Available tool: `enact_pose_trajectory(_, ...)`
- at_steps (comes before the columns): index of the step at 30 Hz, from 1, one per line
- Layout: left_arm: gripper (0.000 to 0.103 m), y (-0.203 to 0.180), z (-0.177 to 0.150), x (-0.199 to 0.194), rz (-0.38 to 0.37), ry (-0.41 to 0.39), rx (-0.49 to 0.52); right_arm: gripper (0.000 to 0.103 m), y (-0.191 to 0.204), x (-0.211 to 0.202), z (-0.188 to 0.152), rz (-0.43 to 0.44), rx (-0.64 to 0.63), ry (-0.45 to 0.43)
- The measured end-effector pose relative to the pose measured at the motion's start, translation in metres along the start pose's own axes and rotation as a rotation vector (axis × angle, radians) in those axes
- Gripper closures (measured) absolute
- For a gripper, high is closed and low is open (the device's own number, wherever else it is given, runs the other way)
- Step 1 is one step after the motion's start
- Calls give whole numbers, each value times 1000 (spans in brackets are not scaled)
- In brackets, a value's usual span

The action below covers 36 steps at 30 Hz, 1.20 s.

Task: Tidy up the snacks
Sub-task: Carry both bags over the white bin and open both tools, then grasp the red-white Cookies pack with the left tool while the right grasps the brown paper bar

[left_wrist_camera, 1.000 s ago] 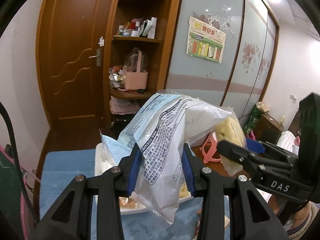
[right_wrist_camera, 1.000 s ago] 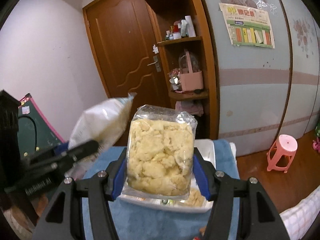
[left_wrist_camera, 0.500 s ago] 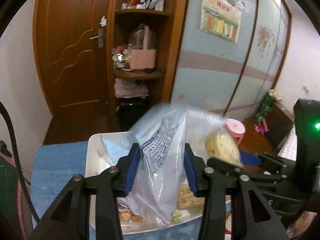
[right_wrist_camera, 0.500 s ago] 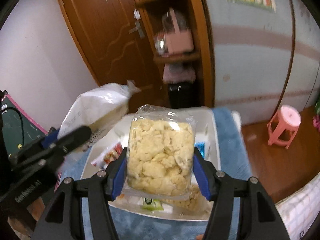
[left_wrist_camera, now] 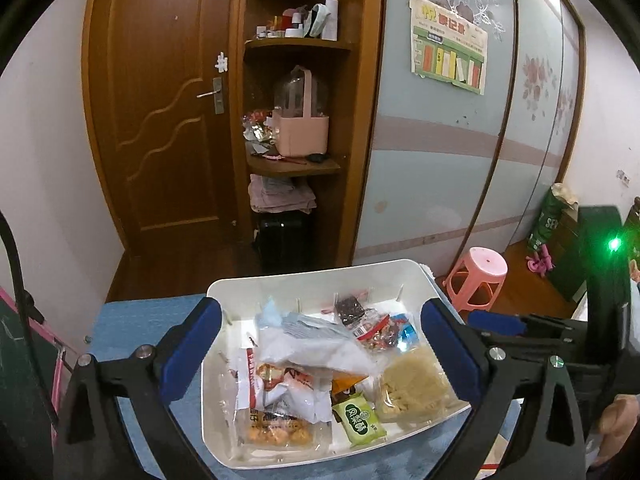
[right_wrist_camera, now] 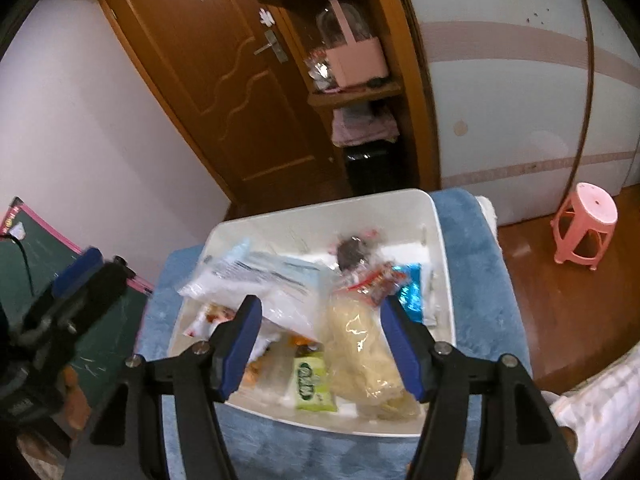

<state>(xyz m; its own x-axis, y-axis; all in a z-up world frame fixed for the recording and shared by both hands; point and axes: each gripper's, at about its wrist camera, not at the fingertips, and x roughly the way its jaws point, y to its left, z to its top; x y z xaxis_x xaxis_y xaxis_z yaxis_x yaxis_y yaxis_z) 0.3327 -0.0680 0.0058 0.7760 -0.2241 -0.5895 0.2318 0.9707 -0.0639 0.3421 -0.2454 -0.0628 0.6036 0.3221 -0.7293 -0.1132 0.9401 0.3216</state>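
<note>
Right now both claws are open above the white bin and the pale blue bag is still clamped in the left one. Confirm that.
Not quite: the left claw holds nothing. The blue bag lies in the white bin, as the left wrist view shows. Both claws are open, the right claw too.

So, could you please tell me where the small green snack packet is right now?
The green snack packet lies in the white tray, near its front edge in both wrist views, just left of the clear bag of pale yellow snacks.
</note>
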Motion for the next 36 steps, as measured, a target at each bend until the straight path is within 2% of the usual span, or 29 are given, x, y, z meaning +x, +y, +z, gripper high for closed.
enact_pose_trajectory(12,3,-5,-9,-30,35,7,22,37,12,-34,-10,-23,-27,-40)
enact_pose_trajectory(20,3,-18,-22,-68,21,1,55,37,15,-76,-37,-73,-58,-60)
enact_pose_trajectory(30,1,-59,-63,-103,-75,27,112,37,-18,-109,-92,-120,-64,-37)
enact_pose_trajectory(33,1,-76,-86,-98,-124,63,128,37,-39,-114,-107,-133,-37,-22)
enact_pose_trajectory(36,1,-95,-115,-83,-167,132,152,37,-63,-115,-122,-151,-15,-3)
